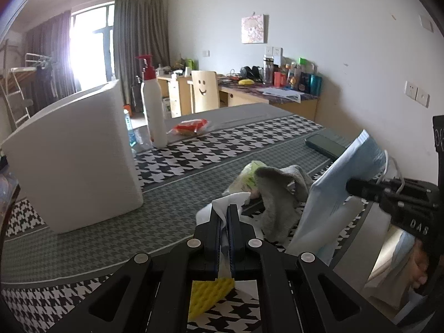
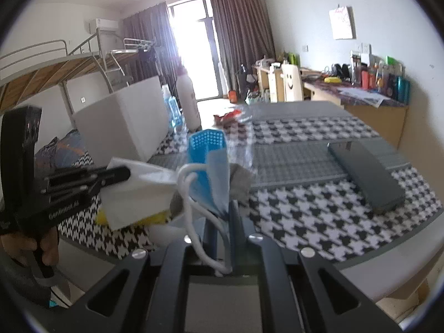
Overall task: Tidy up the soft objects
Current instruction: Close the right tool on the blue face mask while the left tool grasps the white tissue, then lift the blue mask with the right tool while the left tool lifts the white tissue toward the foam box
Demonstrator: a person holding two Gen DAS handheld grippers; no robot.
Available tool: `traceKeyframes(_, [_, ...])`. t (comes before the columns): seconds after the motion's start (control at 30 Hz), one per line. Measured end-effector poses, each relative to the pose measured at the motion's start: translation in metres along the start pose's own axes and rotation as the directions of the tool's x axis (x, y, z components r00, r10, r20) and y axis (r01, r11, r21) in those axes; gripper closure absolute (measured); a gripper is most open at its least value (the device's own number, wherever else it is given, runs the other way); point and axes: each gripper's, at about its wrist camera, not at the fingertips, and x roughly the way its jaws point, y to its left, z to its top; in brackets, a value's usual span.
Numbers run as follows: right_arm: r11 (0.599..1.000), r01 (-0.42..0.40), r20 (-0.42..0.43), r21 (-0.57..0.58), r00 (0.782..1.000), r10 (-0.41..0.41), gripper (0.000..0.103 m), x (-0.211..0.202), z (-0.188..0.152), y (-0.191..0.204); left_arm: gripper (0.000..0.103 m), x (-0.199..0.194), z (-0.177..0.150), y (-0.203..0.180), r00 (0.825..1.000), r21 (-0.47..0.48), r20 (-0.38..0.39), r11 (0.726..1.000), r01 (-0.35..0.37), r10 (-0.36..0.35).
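Note:
My left gripper [image 1: 224, 208] is shut on a fold of white cloth [image 1: 233, 198], held just above the houndstooth table [image 1: 177, 172]. In the right wrist view that same left gripper [image 2: 124, 174] pinches the white cloth [image 2: 138, 191] over a yellow sponge [image 2: 158, 217]. My right gripper [image 2: 224, 212] is shut on a blue face mask [image 2: 217, 174] that stands up from its jaws, its white ear loop [image 2: 191, 222] hanging down. From the left wrist view, the right gripper [image 1: 353, 187] clamps the blue mask [image 1: 341, 177]. A grey cloth [image 1: 277, 197] lies crumpled between the two grippers.
A large white box [image 1: 75, 152] stands at the left, with a white pump bottle [image 1: 154, 108] and a red snack packet [image 1: 191, 127] behind it. A dark flat case [image 2: 366, 174] lies to the right. A blue perforated item [image 2: 206, 141] and a green-white packet [image 1: 245, 176] sit near the cloths.

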Motion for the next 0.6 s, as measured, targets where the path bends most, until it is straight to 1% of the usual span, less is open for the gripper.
traceKeyframes(0.13, [0.999, 0.039, 0.032, -0.008, 0.999, -0.039, 0.093, -0.001, 0.012, 0.003, 0.098, -0.004, -0.001, 0.003, 1.0, -0.009, 0.009, 1.0, -0.002, 0.002])
traceKeyframes(0.2, [0.999, 0.035, 0.039, -0.023, 0.999, -0.034, 0.093, -0.001, 0.014, 0.005, 0.098, -0.004, -0.002, 0.004, 1.0, -0.013, 0.005, 1.0, 0.002, -0.002])
traceKeyframes(0.37, [0.997, 0.048, -0.027, -0.064, 0.998, -0.05, 0.091, 0.014, 0.007, 0.01, 0.098, -0.002, -0.006, 0.003, 1.0, -0.015, -0.009, 1.0, 0.012, -0.012])
traceKeyframes(0.43, [0.996, 0.051, -0.044, -0.077, 0.998, -0.055, 0.081, 0.019, 0.005, 0.011, 0.098, -0.002, -0.007, 0.003, 1.0, -0.015, -0.013, 1.0, 0.019, -0.019])
traceKeyframes(0.47, [0.995, 0.051, -0.046, -0.082, 0.997, -0.055, 0.068, 0.019, 0.004, 0.011, 0.098, -0.002, -0.007, 0.003, 1.0, -0.014, -0.014, 1.0, 0.024, -0.024])
traceKeyframes(0.5, [0.995, 0.053, -0.047, -0.09, 0.997, -0.057, 0.054, 0.018, 0.003, 0.011, 0.098, -0.001, -0.006, 0.003, 1.0, -0.011, -0.015, 1.0, 0.025, -0.025])
traceKeyframes(0.53, [0.993, 0.062, -0.04, -0.098, 0.997, -0.066, 0.048, 0.018, 0.003, 0.012, 0.098, -0.001, -0.006, 0.003, 1.0, -0.013, -0.015, 1.0, 0.024, -0.024])
traceKeyframes(0.57, [0.992, 0.073, -0.025, -0.106, 0.997, -0.076, 0.046, 0.016, 0.003, 0.012, 0.098, 0.0, -0.007, 0.003, 1.0, -0.015, -0.017, 1.0, 0.024, -0.024])
traceKeyframes(0.6, [0.991, 0.073, -0.018, -0.11, 0.997, -0.076, 0.046, 0.016, 0.004, 0.012, 0.098, 0.0, -0.007, 0.004, 0.999, -0.015, -0.02, 1.0, 0.026, -0.026])
